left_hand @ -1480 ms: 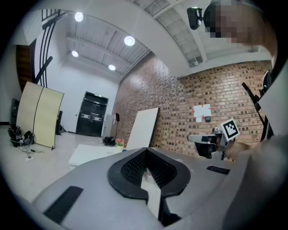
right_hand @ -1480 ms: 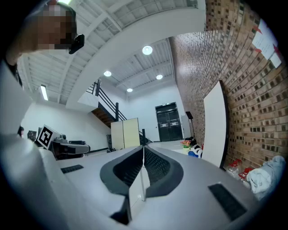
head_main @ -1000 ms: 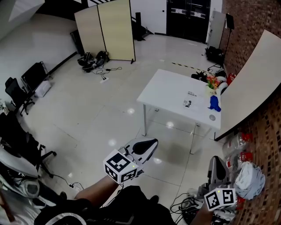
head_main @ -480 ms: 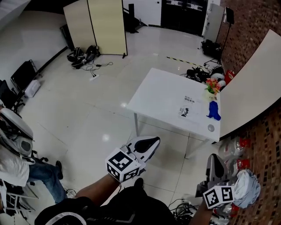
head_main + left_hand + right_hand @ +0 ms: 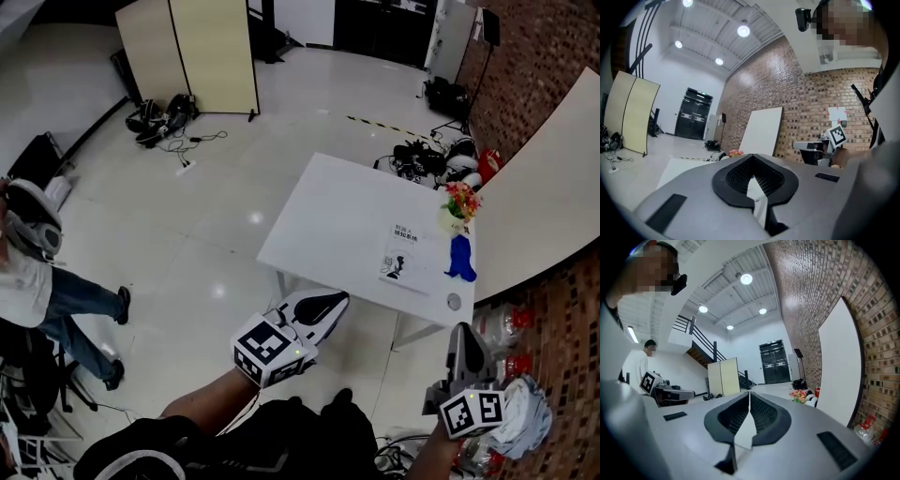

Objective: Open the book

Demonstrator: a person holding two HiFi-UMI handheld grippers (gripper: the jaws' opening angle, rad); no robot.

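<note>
**A:** White shells with black pads. How did the two grippers stand?

**B:** Both were closed. In its own view the left gripper (image 5: 751, 157) had its pads meeting at the tips, with nothing caught between them. In the head view the left gripper (image 5: 337, 300) was held out over the glossy floor (image 5: 187, 216), its tip showing just beside the table's near edge.

**A:** And the other one?

**B:** The right gripper (image 5: 749, 393) was pressed together along its whole seam and was empty too. In the head view the right gripper (image 5: 466, 336) sat low at the right, below the table's corner.

**A:** Where was the book?

**B:** The book (image 5: 400, 258) lay flat and closed on the white table (image 5: 319, 216), cover up, toward the right end. A blue figure (image 5: 460, 260) stood near it, and a bunch of flowers (image 5: 461, 200) stood beyond that. Neither gripper touched the book, and both were well apart from it.

**A:** What had changed from a second earlier?

**B:** The table had come nearer and lower in the head view. A wide stretch of floor had separated it from the left gripper, and that gap was gone. A person (image 5: 28, 253) in a white top had come into view at the left edge. The folding screen (image 5: 187, 47) had slid up toward the top of the view. The grippers themselves were as tightly closed as before.
</note>
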